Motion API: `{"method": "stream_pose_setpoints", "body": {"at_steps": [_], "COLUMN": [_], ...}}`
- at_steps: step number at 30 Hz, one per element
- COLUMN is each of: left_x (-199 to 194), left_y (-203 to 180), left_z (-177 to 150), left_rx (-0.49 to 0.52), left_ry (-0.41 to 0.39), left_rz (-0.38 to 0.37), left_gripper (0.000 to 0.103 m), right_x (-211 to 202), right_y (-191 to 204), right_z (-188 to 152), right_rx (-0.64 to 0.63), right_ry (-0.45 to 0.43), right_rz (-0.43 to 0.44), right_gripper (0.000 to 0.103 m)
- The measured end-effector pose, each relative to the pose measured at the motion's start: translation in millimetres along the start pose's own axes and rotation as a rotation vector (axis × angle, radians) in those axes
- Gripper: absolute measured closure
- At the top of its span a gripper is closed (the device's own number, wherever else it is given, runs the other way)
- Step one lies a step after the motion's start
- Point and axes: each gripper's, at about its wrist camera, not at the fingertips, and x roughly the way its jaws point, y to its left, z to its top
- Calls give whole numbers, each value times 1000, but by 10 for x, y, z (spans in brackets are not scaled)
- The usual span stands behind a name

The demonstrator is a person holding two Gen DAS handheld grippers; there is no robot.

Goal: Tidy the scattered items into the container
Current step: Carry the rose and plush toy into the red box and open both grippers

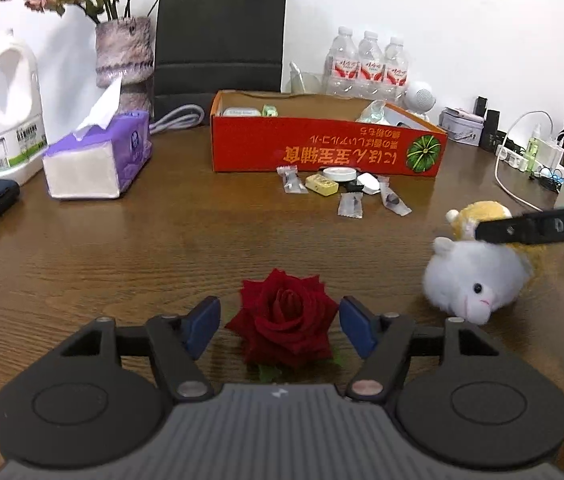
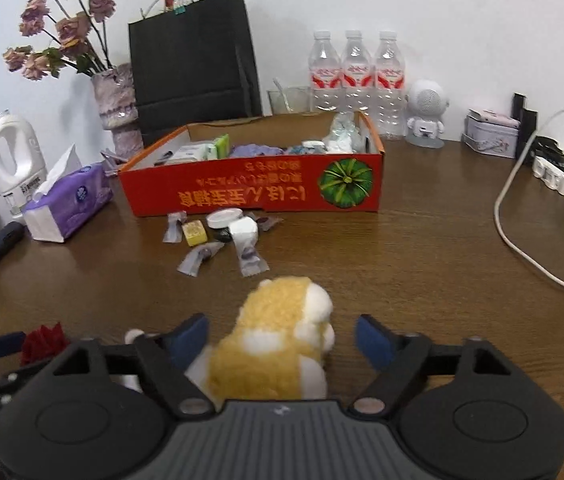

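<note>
A red rose (image 1: pixel 284 322) lies on the wooden table between the open blue-padded fingers of my left gripper (image 1: pixel 280 324); the pads stand beside it, apart from it. A white and tan plush hamster (image 2: pixel 278 350) lies between the open fingers of my right gripper (image 2: pixel 282 340); it also shows in the left wrist view (image 1: pixel 478 276). The red cardboard box (image 2: pixel 250 192) stands at the back and holds several items. Small wrapped candies, a yellow block (image 2: pixel 195 233) and a white round lid (image 2: pixel 224 217) lie scattered in front of the box.
A purple tissue pack (image 1: pixel 98 160), white jug (image 1: pixel 10 104), vase of dried flowers (image 1: pixel 124 52) and black paper bag (image 1: pixel 220 36) stand at back left. Water bottles (image 2: pixel 356 76), a small white robot figure (image 2: pixel 426 116), a tin and white cables (image 2: pixel 522 216) are at right.
</note>
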Motion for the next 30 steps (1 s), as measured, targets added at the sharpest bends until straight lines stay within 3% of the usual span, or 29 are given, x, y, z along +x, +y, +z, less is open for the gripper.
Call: {"method": "stream_pose_setpoints", "body": {"at_steps": [2,3,4,5,10,13,17,20,23,26,30], "left_x": [33,40,30,16,-221,-511,-815,-869,-731,-513,-27], "left_y": [3,8,15,17,-37,-200,-417,-485,-480,-386,-197], "left_z": [-8,-15,-21,-23,-38,-92,-172,-134,40,410,1121], "left_rx": [-8,-18,-31,-42,-59,-39,-40,-33,-32,-42,-66], "left_ry": [11,17,13,8,-69,-198,-313,-340,-316,-326,-315], "left_rz": [-12,-16,-21,-25,9,91,80,59,45,14,-44], "left_gripper": [54,57,58,61,64,64,64,64,64,63,63], "right_x": [29,55,73,84,-84,-364,-710,-838,-823,-712,-405], "right_y": [-39,-66,-84,-85,19,91,159,130,56,-64,-311], "right_z": [-10,-12,-10,-6,-17,-71,-281,-422,-417,-132,680], "right_rx": [16,31,41,47,27,11,-6,15,45,72,117], "right_ry": [23,33,41,43,-26,-128,-207,-213,-210,-240,-317], "right_rz": [-4,18,38,52,49,43,39,43,44,48,81], "right_gripper": [16,28,53,55,61,61,61,60,60,60,60]}}
